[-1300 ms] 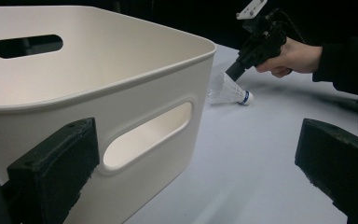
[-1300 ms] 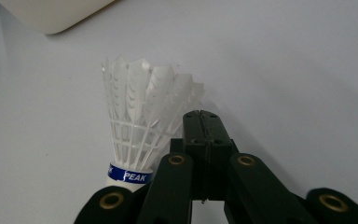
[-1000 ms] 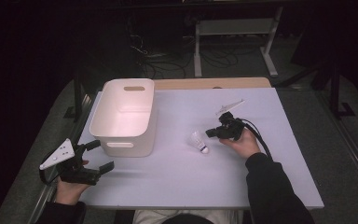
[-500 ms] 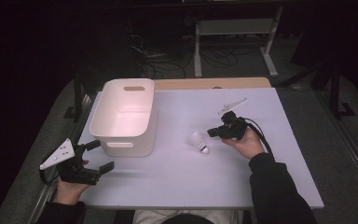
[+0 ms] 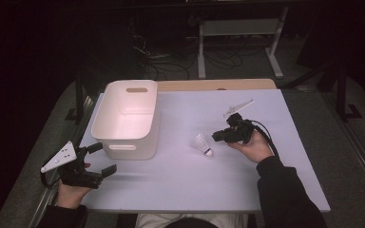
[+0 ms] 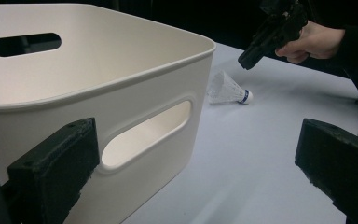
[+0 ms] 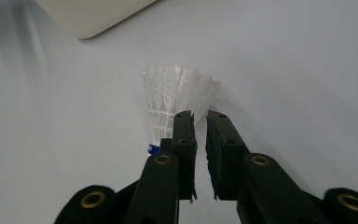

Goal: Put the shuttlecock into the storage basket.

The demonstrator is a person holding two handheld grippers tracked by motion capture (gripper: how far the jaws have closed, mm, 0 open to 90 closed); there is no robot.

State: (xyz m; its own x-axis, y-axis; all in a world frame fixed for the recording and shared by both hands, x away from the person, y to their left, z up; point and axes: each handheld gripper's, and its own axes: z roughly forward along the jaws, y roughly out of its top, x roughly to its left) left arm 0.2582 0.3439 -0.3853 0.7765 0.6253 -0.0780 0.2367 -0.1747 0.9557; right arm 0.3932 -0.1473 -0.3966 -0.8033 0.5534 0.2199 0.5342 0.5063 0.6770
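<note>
A dim lab or recording room: a pale-covered counter [image 5: 180,190] stands on grey floor [image 5: 351,156]; at twelve o'clock beyond it loose cables [image 5: 171,57] trail over the floor; at one o'clock stands a metal frame stand [image 5: 240,28]; darkness surrounds.

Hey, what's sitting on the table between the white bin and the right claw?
The shuttlecock lies on its side between the bin and the right claw, seen in the high view.

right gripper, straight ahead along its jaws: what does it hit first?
Most likely the shuttlecock: it lies on the table just past the right gripper, whose narrowly parted jaws, just opening, hold nothing. The white bin lies farther on. Depth is hard to judge.
</note>
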